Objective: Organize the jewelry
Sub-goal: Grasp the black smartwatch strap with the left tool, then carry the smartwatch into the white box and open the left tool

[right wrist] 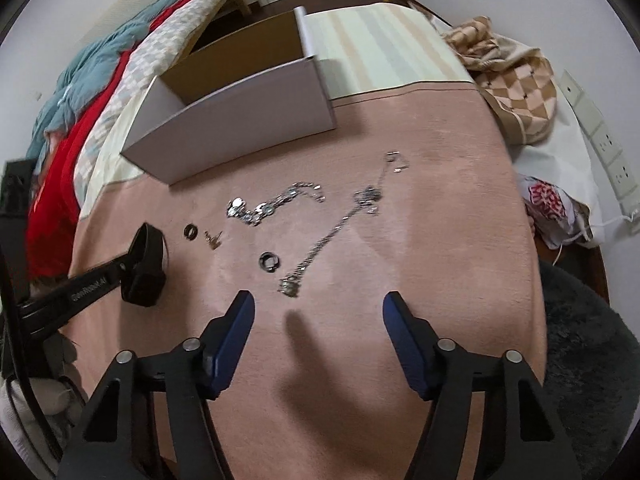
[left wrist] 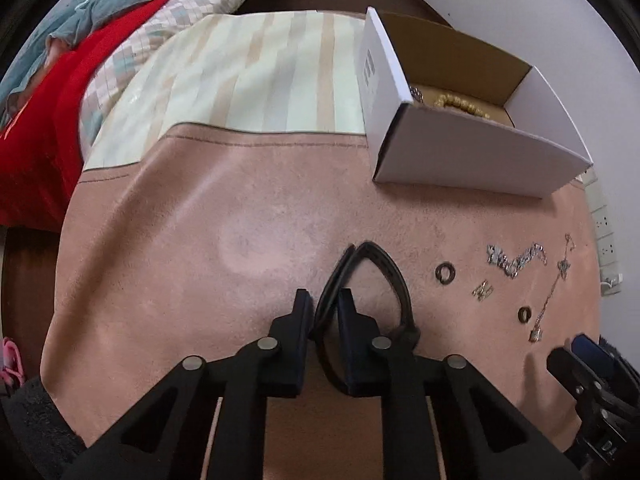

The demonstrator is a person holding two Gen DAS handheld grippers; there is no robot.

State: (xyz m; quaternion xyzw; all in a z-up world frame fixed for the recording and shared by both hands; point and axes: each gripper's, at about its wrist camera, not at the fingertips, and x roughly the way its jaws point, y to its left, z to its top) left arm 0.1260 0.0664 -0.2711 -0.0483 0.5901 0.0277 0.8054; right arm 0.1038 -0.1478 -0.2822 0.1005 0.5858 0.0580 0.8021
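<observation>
Beads already boxed; left gripper clamped on black band; right gripper agape, empty; chains, rings left on desk.

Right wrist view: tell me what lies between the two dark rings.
A small gold clasp-like piece lies beside the upper ring; toward the lower ring the pink cloth is bare.
</observation>
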